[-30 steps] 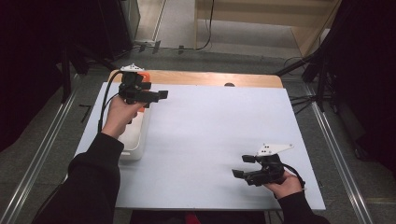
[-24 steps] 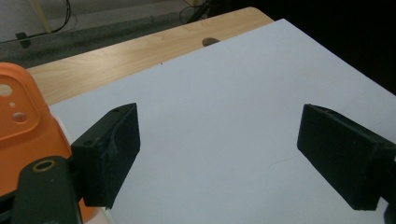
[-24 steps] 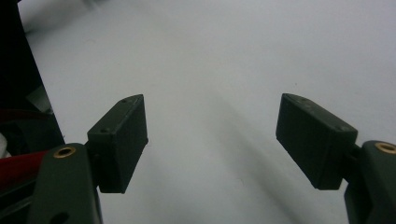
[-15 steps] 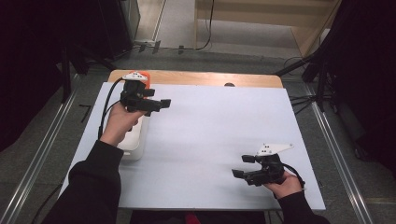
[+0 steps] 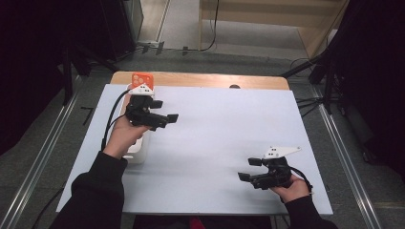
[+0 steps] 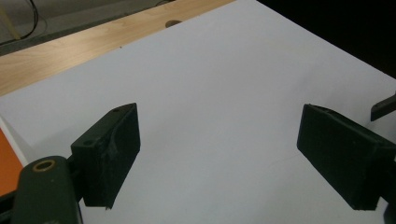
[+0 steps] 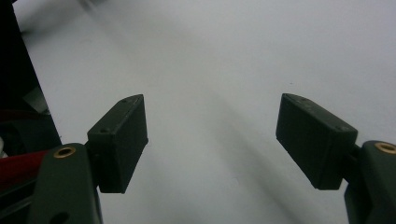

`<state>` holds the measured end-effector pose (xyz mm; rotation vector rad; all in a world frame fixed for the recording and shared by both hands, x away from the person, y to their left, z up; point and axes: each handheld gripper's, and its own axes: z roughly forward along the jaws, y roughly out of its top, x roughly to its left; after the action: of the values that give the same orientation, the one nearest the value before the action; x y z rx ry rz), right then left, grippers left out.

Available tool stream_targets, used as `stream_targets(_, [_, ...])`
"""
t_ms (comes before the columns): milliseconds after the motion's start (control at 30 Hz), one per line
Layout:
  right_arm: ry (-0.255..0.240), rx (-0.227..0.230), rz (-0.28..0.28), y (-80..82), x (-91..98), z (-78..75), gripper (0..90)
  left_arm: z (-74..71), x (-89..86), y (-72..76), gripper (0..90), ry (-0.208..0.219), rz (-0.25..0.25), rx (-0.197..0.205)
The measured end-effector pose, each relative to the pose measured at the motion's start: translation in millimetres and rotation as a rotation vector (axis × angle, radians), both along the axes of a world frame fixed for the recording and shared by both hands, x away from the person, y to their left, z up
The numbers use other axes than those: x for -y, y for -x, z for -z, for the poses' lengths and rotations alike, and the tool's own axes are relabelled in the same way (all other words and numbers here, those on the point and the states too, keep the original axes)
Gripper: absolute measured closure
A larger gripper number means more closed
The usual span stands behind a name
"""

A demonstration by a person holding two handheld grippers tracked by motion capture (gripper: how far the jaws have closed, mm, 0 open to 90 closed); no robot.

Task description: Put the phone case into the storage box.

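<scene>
**Tray and orange block sit behind the left gripper**

Jaws of the left gripper (image 5: 168,118) are seen spread wide and empty, aimed across the white sheet (image 5: 215,138). Behind and beneath that hand, the white tray (image 5: 137,151) runs lengthwise along the sheet's left edge, orange block (image 5: 142,78) at its far end. Well apart, the right gripper (image 5: 249,170) is held wide, also empty.

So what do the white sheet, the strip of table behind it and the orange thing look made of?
White sheet: matte, smooth board or paper, no glare.
Table strip: pale wood, grain showing, perhaps veneer.
Orange thing: likely plastic, with uniform colour and small holes.
</scene>
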<state>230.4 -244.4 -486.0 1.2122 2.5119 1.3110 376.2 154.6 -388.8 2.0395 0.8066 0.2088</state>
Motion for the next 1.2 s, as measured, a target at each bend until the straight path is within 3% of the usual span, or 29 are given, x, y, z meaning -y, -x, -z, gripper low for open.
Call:
stream_targets(467, [0.005,0.004,0.004,-0.9,1.4,0.5,23.7,10.1,3.2,19.3,13.5,0.039,0.058,-0.012])
stream_targets(867, [0.007,0.007,0.001,-0.9,1.1,0.7,23.7,23.8,3.6,32.7,13.5,0.008,0.085,-0.033])
stream_targets(1200, [0.006,-0.001,0.003,-0.8,0.5,0.9,23.7,28.2,1.4,45.3,13.5,0.009,0.112,-0.016])
